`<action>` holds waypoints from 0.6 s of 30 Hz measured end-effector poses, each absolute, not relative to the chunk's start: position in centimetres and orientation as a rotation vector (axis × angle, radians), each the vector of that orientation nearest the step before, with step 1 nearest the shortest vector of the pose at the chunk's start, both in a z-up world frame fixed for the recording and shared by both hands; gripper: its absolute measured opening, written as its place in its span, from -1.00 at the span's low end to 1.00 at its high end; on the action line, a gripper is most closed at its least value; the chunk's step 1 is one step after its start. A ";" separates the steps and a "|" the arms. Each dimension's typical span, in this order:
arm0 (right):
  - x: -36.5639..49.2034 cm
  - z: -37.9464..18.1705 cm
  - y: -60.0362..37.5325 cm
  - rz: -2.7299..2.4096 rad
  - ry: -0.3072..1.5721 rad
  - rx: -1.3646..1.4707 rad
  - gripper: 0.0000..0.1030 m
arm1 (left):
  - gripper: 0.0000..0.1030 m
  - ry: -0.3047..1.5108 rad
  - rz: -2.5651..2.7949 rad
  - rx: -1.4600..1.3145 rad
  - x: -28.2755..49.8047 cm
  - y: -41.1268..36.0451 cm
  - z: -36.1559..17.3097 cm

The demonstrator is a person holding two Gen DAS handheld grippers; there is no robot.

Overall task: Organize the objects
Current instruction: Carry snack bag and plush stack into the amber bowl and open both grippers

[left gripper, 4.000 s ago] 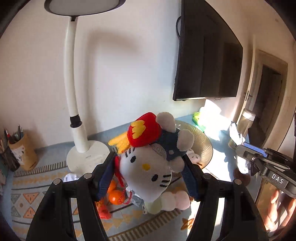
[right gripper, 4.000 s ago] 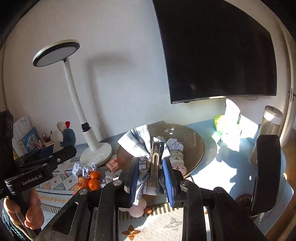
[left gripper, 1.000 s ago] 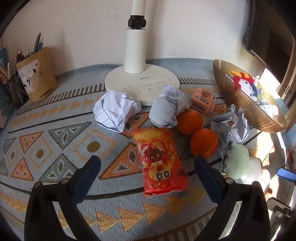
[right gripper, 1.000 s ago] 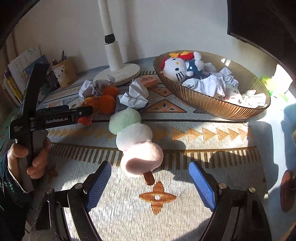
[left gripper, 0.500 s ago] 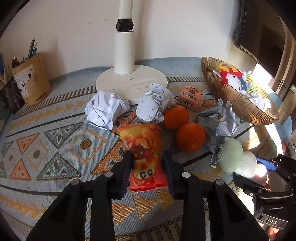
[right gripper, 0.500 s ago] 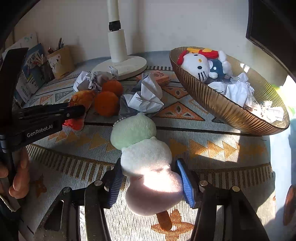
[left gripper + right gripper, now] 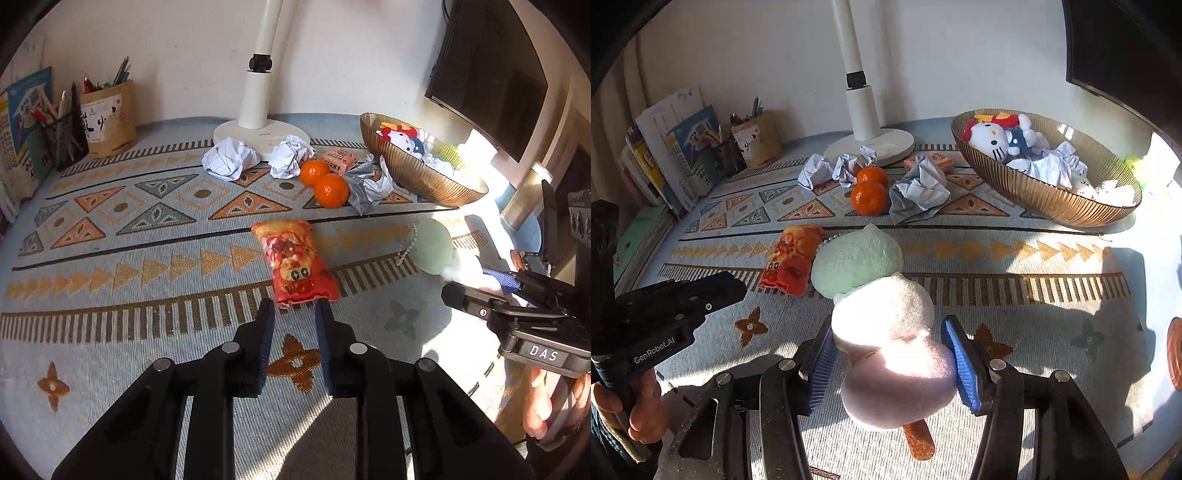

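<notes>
My left gripper is shut on the near end of a red and orange snack-shaped plush, held just above the patterned mat; it also shows in the right wrist view. My right gripper is shut on a green, white and pink dango plush on a stick, lifted off the mat. In the left wrist view the dango plush shows at right. The golden ribbed bowl at the back right holds a Hello Kitty plush and crumpled paper.
Two oranges, several crumpled paper balls and a small pink box lie by the white lamp base. A pen holder and books stand at the back left. A dark monitor hangs at right.
Both grippers closed on their plush toys and pulled back toward me, lifting them. The snack plush and the dango plush left the pile by the oranges.
</notes>
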State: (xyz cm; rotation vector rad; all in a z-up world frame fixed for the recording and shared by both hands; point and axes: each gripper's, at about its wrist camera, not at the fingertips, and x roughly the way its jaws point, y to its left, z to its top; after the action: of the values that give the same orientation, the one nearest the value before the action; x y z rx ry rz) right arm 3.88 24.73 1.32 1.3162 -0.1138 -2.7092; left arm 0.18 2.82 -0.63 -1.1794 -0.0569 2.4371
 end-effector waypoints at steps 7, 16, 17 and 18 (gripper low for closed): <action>3.5 -0.2 26.1 -2.739 -0.171 1.371 0.07 | 0.86 -0.025 2.522 -1.158 -2.8 5.6 -0.7; 4.0 -1.2 25.1 -2.608 -0.188 1.454 0.42 | 0.31 0.230 2.503 -1.284 -4.5 9.7 -3.6; 4.1 -1.2 24.7 -2.602 -0.149 1.459 0.42 | 0.30 0.229 2.500 -1.282 -4.4 9.8 -3.5; 4.3 -1.2 24.3 -2.601 -0.128 1.456 0.42 | 0.30 0.230 2.503 -1.280 -4.4 9.8 -3.6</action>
State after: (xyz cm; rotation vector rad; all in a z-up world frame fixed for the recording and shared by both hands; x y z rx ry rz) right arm 4.33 24.30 -1.21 1.4556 -0.1278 -2.6008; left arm -4.40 9.85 -3.56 -1.2804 0.2297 2.5032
